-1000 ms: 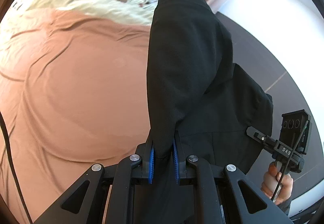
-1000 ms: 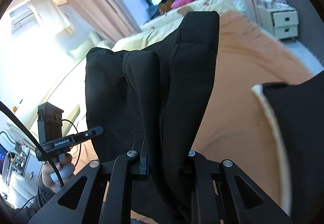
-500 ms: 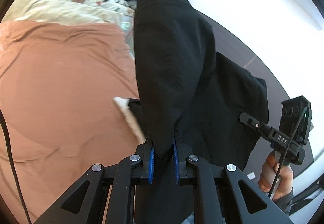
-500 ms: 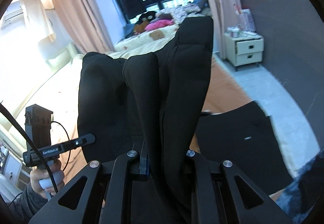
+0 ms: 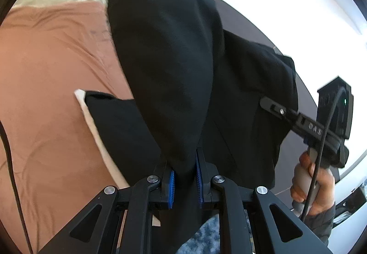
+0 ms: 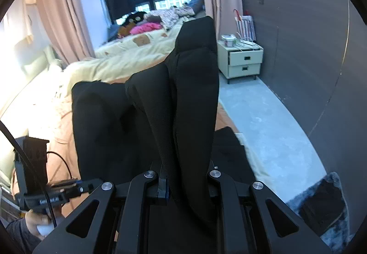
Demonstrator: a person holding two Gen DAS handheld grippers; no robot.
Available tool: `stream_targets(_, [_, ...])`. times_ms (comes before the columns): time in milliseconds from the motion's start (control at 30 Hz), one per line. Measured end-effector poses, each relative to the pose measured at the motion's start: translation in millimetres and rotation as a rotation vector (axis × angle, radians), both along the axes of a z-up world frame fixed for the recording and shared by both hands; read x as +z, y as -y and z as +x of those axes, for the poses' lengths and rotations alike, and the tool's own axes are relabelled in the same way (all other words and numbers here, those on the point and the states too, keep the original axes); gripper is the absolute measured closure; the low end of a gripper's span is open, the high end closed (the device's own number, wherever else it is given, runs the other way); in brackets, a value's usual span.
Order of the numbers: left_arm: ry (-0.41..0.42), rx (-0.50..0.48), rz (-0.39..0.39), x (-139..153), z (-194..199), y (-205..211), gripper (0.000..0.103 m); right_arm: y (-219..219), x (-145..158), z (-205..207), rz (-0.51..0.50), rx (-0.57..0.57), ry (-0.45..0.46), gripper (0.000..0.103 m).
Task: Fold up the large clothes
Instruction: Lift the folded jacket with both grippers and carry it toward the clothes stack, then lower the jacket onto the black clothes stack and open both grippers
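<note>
- The left claw (image 5: 184, 181), at the bottom centre of the left wrist view, pinches a fold of a black garment (image 5: 165, 52) between its blue pads (image 5: 171, 186); the cloth rises from the pinch and fills the middle of the frame.
- The right claw (image 6: 187, 181), at the bottom centre of the right wrist view, is likewise clamped on a thick bunch of the same black garment (image 6: 195, 93), which stands up in folds through the centre of that frame.
- In the left wrist view the other claw's handle sits at the right edge, gripped by a hand (image 5: 314, 181), with black cloth reaching to it.
- A second dark piece with a pale edge (image 5: 114, 120) lies flat on the bed's tan sheet (image 5: 45, 70), left of centre.
- In the right wrist view a cream duvet (image 6: 128, 58) lies further up the bed, with pink clothes (image 6: 144, 27) piled by the window.
- A cream nightstand (image 6: 243, 61) with two drawers stands at the upper right, against a grey wall (image 6: 298, 35).
- Pink curtains (image 6: 68, 12) hang at the upper left.
</note>
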State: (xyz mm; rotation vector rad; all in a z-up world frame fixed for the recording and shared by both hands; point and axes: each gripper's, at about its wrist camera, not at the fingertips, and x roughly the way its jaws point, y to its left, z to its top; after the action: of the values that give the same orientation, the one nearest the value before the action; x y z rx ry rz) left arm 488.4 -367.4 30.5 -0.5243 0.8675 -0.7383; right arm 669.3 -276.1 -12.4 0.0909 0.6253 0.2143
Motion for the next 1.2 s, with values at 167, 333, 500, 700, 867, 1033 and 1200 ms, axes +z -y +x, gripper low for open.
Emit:
stream_targets(167, [-0.047,-0.002,-0.018,-27.5,26.6,14.4,0.088,-25.0,-1.3,25.1,-0.047,-0.025,-0.053,0.092])
stream_targets(333, [-0.111,0.011,-0.014,-62.7,64.9,16.5,0.087,-47.3,-23.2,57.0,-0.07,-0.119,-0.109,0.086])
stream_targets(500, [-0.199,0.028,0.023,-101.1,97.7,22.2,0.087,-56.4,-53.6,78.8,-0.009,-0.224,-0.193,0.069])
stream_targets(700, [-0.236,0.045,0.092,-126.5,115.3,26.6,0.082,-46.0,-60.2,40.6,0.011,-0.363,-0.191,0.047])
stream_targets(867, [-0.206,0.004,0.142,-118.6,116.7,34.5,0.081,-28.3,-76.6,-49.4,0.082,-0.437,-0.156,0.047])
stream_targets(1033, [-0.196,-0.005,0.174,-110.6,114.6,36.8,0.081,-4.7,-130.5,-142.2,0.312,-0.488,-0.172,0.047])
stream_targets(1200, [-0.172,-0.012,0.218,-116.4,116.5,46.0,0.078,-0.3,-177.7,-173.6,0.551,-0.432,-0.188,0.047])
